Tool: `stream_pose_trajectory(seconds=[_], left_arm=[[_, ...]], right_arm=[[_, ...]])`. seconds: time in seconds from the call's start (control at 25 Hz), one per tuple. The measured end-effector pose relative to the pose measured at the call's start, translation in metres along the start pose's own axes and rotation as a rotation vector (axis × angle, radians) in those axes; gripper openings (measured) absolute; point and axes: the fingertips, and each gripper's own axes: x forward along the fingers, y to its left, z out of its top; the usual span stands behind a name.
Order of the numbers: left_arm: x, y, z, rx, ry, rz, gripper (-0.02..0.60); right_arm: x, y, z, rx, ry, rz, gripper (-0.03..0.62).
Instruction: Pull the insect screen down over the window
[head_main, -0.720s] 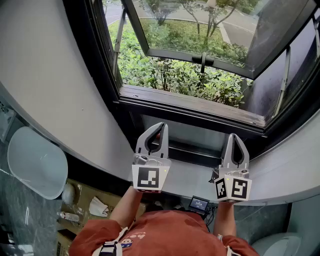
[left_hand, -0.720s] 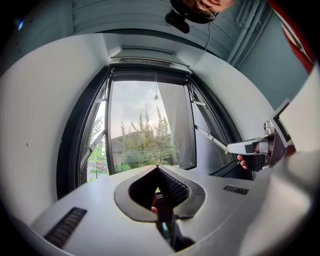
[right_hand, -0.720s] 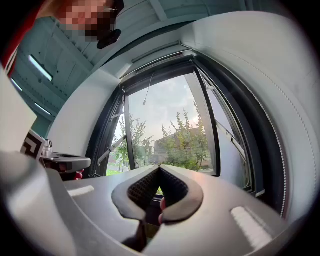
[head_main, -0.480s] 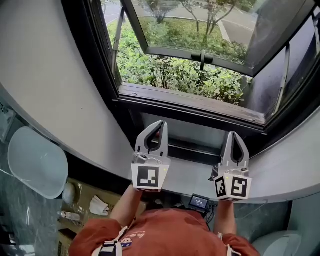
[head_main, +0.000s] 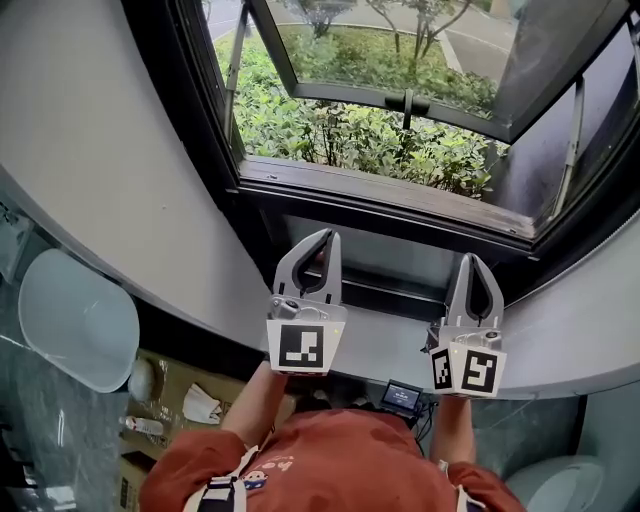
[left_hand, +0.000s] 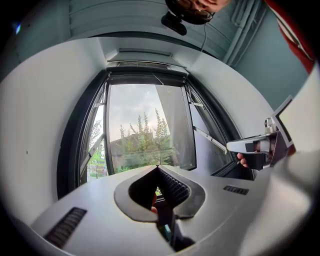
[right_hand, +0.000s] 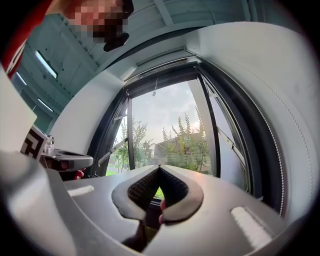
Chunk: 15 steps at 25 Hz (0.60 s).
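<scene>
left gripper: grey two-jaw left gripper (head_main: 325, 238) with a black-and-white marker cube, lower centre of the head view. Its jaws are pressed together at the tips, with nothing between them in the left gripper view (left_hand: 157, 168).
right gripper: matching grey right gripper (head_main: 472, 259), just right of the left one and level with it. Its jaws also meet tip to tip and pinch nothing (right_hand: 159, 168).
aim: both grippers point up at the dark-framed window (head_main: 380, 205), and neither touches it.
cross-views: the right gripper shows at the right edge of the left gripper view (left_hand: 255, 147). The left gripper shows at the left edge of the right gripper view (right_hand: 65, 161).
insect screen: it looks rolled up in the pale housing (left_hand: 142, 64) along the window's top edge, upper centre of both gripper views (right_hand: 160, 64). It is well above both grippers, and the screen mesh itself can't be made out.
window sash: a glass sash (head_main: 400, 60) is swung outward, at top centre of the head view.
outside: green leafy shrubs (head_main: 340, 135) fill the opening below the sash.
surround: a white curved wall (head_main: 120, 150) is on the left. A white ledge (head_main: 570, 340) is on the right, beside the right gripper.
below: a pale blue oval lid (head_main: 75, 320) at left, a small black device with a lit screen (head_main: 403, 397) under the ledge, and the person's orange-red shirt (head_main: 330, 460) at bottom centre.
</scene>
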Motion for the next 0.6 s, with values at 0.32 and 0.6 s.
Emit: stream_pose_trajectory(seconds=[0.32, 0.6], left_arm=[[0.001, 0.003, 0.008, 0.01, -0.017, -0.001, 0.006], [0.007, 0.007, 0.022, 0.027, -0.044, -0.001, 0.006]], right_arm=[[0.004, -0.003, 0.007, -0.01, -0.013, -0.014, 0.011], [0.013, -0.004, 0.025, -0.047, -0.054, -0.01, 0.011]])
